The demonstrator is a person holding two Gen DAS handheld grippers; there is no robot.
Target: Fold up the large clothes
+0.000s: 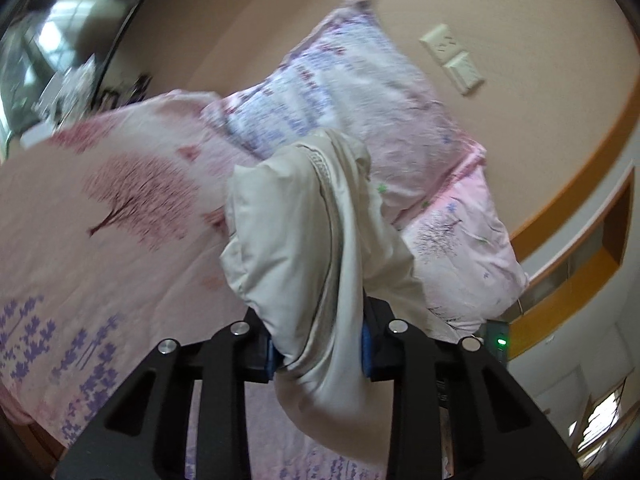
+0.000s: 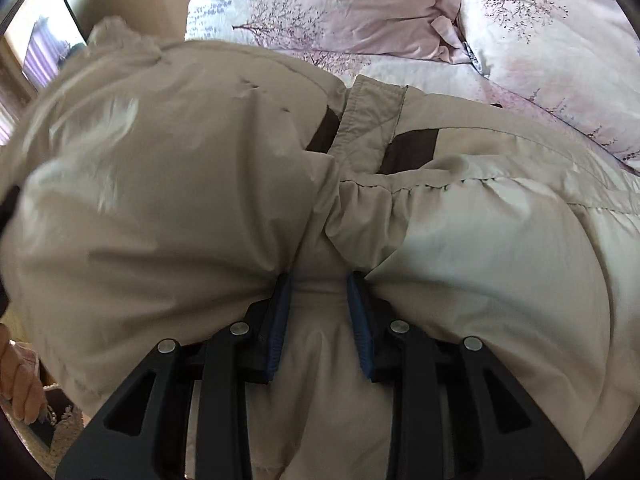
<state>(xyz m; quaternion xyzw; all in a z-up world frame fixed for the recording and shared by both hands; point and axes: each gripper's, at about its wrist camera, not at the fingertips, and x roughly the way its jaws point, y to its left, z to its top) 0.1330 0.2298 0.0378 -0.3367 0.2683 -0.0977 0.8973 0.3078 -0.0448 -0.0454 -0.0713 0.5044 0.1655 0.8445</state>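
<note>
A beige padded jacket (image 1: pixel 304 232) is held by both grippers above a bed. My left gripper (image 1: pixel 318 344) is shut on a bunched fold of the jacket, which stands up between the blue pads and hides the fingertips. In the right wrist view the jacket (image 2: pixel 160 200) fills most of the frame, with a flap and dark brown patches (image 2: pixel 412 148) near the middle. My right gripper (image 2: pixel 318 304) is shut on a pinch of the jacket's fabric between its blue pads (image 2: pixel 280 320).
The bed has a pink floral sheet (image 1: pixel 100 208) and floral pillows (image 1: pixel 360 92) by a peach wall with a switch plate (image 1: pixel 452 58). In the right wrist view the pillows (image 2: pixel 360 8) lie beyond the jacket. A hand (image 2: pixel 20 384) shows at lower left.
</note>
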